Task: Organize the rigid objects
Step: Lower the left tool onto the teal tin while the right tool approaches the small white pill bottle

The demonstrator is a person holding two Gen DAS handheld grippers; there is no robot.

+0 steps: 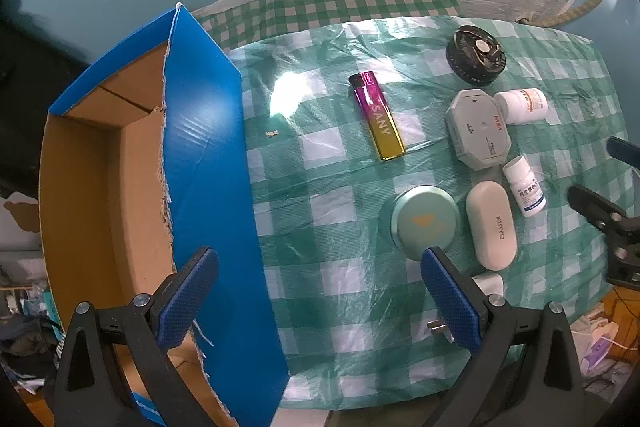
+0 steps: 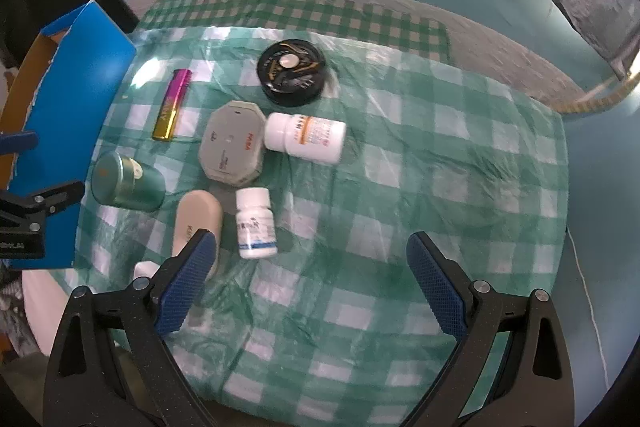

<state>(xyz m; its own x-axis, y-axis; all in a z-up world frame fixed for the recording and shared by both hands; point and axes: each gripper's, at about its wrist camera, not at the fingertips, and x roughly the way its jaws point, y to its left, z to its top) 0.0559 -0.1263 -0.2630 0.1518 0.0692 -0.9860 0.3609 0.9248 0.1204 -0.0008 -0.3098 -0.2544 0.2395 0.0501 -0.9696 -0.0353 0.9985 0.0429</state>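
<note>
Right now both of my grippers hang above the checked cloth with their fingers spread wide and nothing between them. My right gripper looks down on the cluster: the small white bottle stands just ahead of my left-hand pad, and the beige oval case lies beside it, partly under that pad, its long axis running roughly along my fingers. Further off sit the grey octagonal box, the larger white bottle on its side, the black round tin, the teal tin and the lighter. My left gripper hovers over the blue wall of the cardboard box, which lies on the left side of everything. By my reckoning the right hand is nearer the small bottle, so it should close there and carry leftward to the box.
</note>
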